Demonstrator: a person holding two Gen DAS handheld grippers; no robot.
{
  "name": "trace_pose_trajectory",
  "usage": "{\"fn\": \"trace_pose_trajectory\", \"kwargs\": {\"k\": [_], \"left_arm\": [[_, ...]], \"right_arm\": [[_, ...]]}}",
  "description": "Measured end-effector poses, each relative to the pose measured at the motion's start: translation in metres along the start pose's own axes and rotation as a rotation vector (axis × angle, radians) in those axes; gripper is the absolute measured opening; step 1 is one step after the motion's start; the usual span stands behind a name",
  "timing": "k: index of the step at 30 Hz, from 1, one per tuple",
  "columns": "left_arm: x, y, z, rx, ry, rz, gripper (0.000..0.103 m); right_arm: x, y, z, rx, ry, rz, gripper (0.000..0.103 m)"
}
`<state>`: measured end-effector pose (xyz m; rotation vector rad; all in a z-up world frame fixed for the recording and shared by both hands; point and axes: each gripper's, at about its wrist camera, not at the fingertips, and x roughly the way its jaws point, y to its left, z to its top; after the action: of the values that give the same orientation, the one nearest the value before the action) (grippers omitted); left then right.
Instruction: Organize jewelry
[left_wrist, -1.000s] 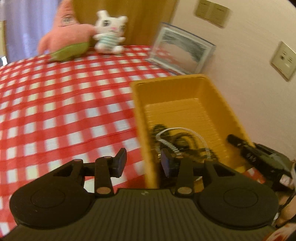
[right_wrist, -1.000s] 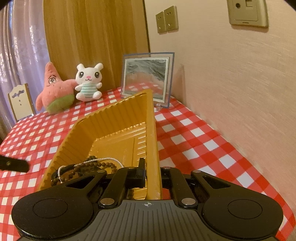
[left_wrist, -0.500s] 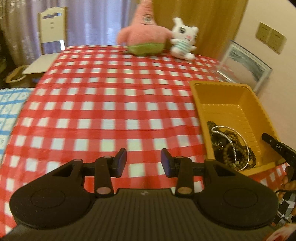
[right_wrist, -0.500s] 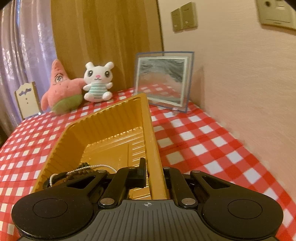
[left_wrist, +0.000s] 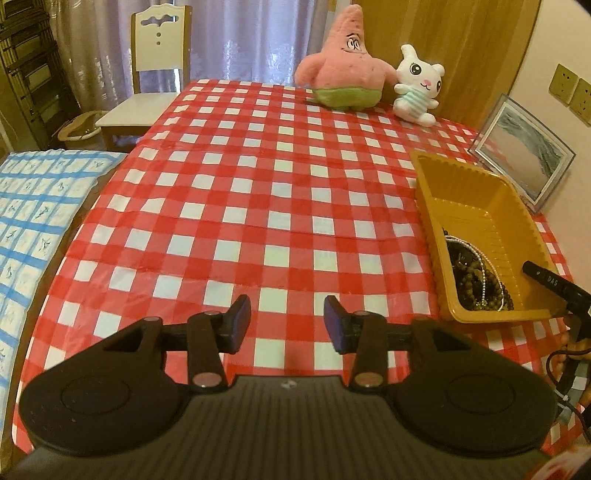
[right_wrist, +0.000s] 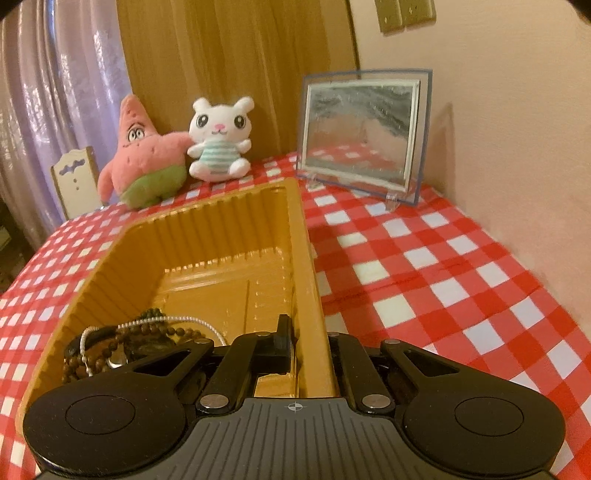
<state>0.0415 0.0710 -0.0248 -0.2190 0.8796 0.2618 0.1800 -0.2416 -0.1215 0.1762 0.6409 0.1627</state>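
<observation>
left gripper (left_wrist: 287, 323) now off the ribbed yellow plastic tray (left_wrist: 432, 206), over red-and-white checked tablecloth (left_wrist: 258, 192) beside it, jaws just opened wider, nothing between them

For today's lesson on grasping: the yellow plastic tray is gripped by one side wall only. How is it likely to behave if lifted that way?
The yellow plastic tray looks thin and ribbed, so it would probably flex at the wall that the right gripper clamps. The bead strings and chain lie heaped at the near end, so they would probably slide if it tilts. It is probably light.
</observation>
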Motion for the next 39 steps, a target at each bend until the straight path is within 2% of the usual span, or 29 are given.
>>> {"fn": "trace_pose_trajectory", "kwargs": {"k": [1,2,3,5,7,10,13,15,19,22,24,28,31,33,39], "left_arm": [[-0.003,-0.001,-0.002,0.002,-0.002,0.001,0.043],[-0.006,-0.002,-0.003,0.004,-0.004,0.003,0.047],[-0.01,-0.003,-0.005,0.005,-0.008,0.005,0.052],[-0.017,-0.005,-0.007,0.008,-0.017,0.011,0.06],[-0.024,-0.006,-0.009,0.019,-0.029,0.013,0.064],[-0.032,-0.006,-0.008,0.041,-0.039,0.011,0.067],[-0.039,-0.006,-0.005,0.071,-0.066,0.003,0.076],[-0.041,-0.006,-0.003,0.099,-0.09,-0.002,0.084],[-0.044,-0.005,0.001,0.152,-0.109,-0.002,0.085],[-0.048,-0.004,0.001,0.18,-0.111,0.023,0.088],[-0.051,-0.002,-0.002,0.194,-0.111,0.031,0.088],[-0.057,0.007,-0.01,0.199,-0.069,-0.007,0.088],[-0.059,0.017,-0.014,0.146,-0.002,-0.048,0.087],[-0.062,0.022,-0.017,0.131,0.032,-0.068,0.085],[-0.07,0.022,-0.028,0.162,0.066,-0.07,0.085]], "right_arm": [[-0.001,-0.004,0.0,0.013,0.004,0.023,0.01],[-0.003,-0.009,0.0,0.029,0.003,0.039,0.024],[-0.006,-0.013,0.0,0.044,-0.013,0.035,0.055],[-0.018,-0.021,0.002,0.067,-0.088,0.029,0.087],[-0.026,-0.027,0.009,0.069,-0.112,0.039,0.088],[-0.04,-0.031,0.02,0.09,-0.102,0.008,0.088],[-0.061,-0.025,0.029,0.105,-0.076,0.024,0.088],[-0.075,-0.007,0.032,0.051,-0.05,0.022,0.088],[-0.102,0.049,0.023,-0.094,-0.012,0.04,0.088],[-0.118,0.088,0.013,-0.126,0.039,0.055,0.088],[-0.125,0.111,0.005,-0.137,0.104,0.074,0.088],[-0.128,0.141,-0.008,-0.126,0.254,0.118,0.088],[-0.129,0.153,-0.017,-0.105,0.337,0.134,0.088],[-0.13,0.158,-0.024,-0.1,0.362,0.129,0.088],[-0.135,0.16,-0.034,-0.077,0.405,0.076,0.088]]}}
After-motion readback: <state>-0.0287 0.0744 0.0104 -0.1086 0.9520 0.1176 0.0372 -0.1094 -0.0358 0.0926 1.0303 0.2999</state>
